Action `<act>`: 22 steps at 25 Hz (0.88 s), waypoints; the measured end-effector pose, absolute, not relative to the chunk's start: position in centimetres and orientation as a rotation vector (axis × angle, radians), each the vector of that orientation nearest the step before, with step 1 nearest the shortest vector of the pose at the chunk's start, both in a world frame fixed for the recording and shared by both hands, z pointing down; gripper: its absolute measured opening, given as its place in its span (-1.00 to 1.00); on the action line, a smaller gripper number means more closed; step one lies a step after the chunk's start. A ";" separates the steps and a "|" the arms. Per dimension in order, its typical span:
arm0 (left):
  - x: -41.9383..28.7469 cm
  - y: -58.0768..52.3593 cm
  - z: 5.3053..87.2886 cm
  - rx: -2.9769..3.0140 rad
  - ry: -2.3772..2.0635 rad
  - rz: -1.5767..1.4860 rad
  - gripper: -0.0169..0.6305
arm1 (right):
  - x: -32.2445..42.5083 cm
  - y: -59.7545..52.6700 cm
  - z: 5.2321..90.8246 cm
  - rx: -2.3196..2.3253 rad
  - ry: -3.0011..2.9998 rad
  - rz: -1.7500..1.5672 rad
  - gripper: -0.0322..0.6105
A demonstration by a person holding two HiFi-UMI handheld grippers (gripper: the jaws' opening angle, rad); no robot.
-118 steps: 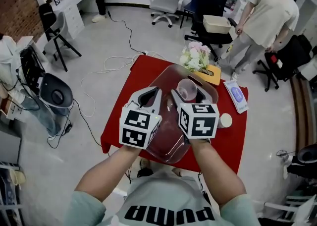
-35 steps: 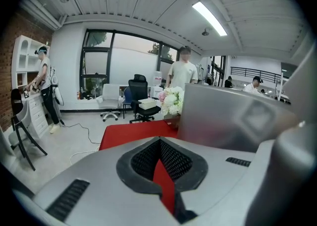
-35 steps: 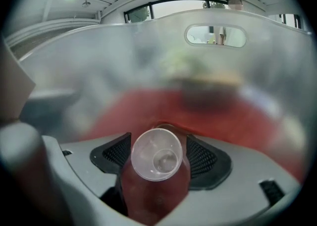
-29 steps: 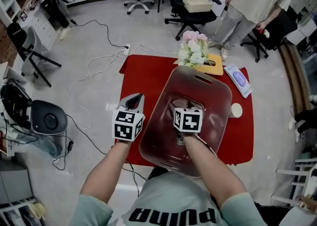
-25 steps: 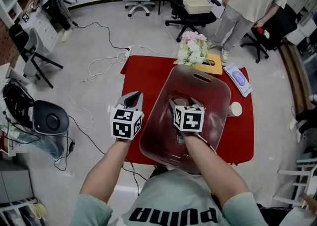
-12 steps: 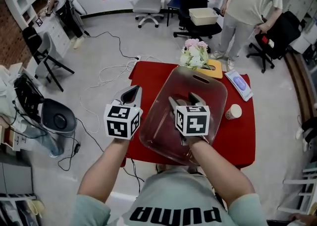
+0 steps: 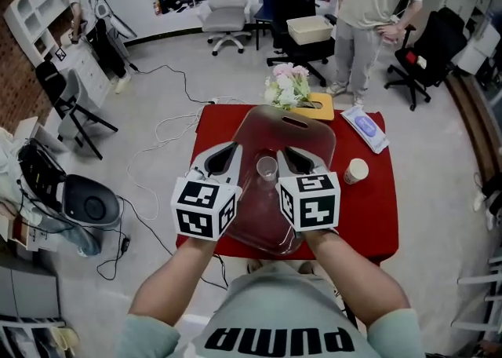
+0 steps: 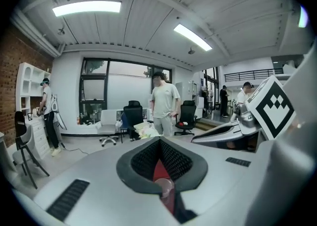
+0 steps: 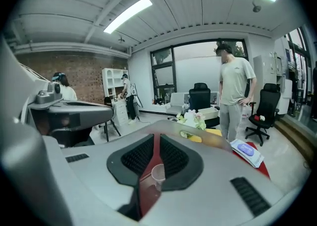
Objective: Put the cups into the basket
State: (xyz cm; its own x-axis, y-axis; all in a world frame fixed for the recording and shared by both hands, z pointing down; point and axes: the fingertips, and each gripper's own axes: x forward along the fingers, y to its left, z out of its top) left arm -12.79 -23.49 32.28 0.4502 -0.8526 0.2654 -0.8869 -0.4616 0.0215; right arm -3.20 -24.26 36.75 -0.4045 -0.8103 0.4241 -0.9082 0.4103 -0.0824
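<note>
The clear plastic cup (image 7: 267, 166) is standing upright inside the translucent basket (image 7: 263, 129), mouth up, toward the middle of the basket floor. In the head view it is showing between the two grippers, touching neither. The basket is sitting on the red table (image 7: 369, 207) and covering much of its centre.

The right gripper (image 7: 298, 157) is hanging over the basket's right half. Its jaws have just been closing and are now standing almost together, leaving only a thin slit, with nothing between the pads. In the right gripper view the cup (image 9: 158, 174) is showing through that slit, lower down and beyond the right gripper (image 9: 155, 141).

The left gripper (image 7: 223, 157) is hovering above the basket's left rim, its jaws also drawn together and gripping nothing. The left gripper view is showing the cup (image 8: 164, 189) below and beyond the left gripper (image 8: 159, 143).

A paper cup (image 7: 356, 170) is standing on the table just outside the basket's right wall. At the far edge of the table a bunch of flowers (image 7: 285, 86) is sitting beside a flat yellow object (image 7: 314, 105), and a blue-and-white pack (image 7: 365, 127) is lying near the far right corner. Beyond the table a person (image 7: 375, 3) is standing among office chairs.
</note>
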 end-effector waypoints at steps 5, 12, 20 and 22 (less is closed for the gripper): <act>-6.3 -21.9 31.7 2.614 -1.439 0.318 -0.94 | 2.5 -22.8 35.6 1.568 -2.343 0.432 -0.78; 1.8 -19.7 31.3 2.672 -1.311 0.288 -0.94 | 9.7 -20.3 35.1 1.645 -2.318 0.432 -0.78; 9.8 -17.3 31.7 2.724 -1.222 0.283 -0.94 | 17.3 -17.4 36.3 1.711 -2.279 0.435 -0.78; 11.4 -16.7 32.3 2.724 -1.216 0.288 -0.94 | 19.4 -16.7 37.0 1.728 -2.263 0.445 -0.78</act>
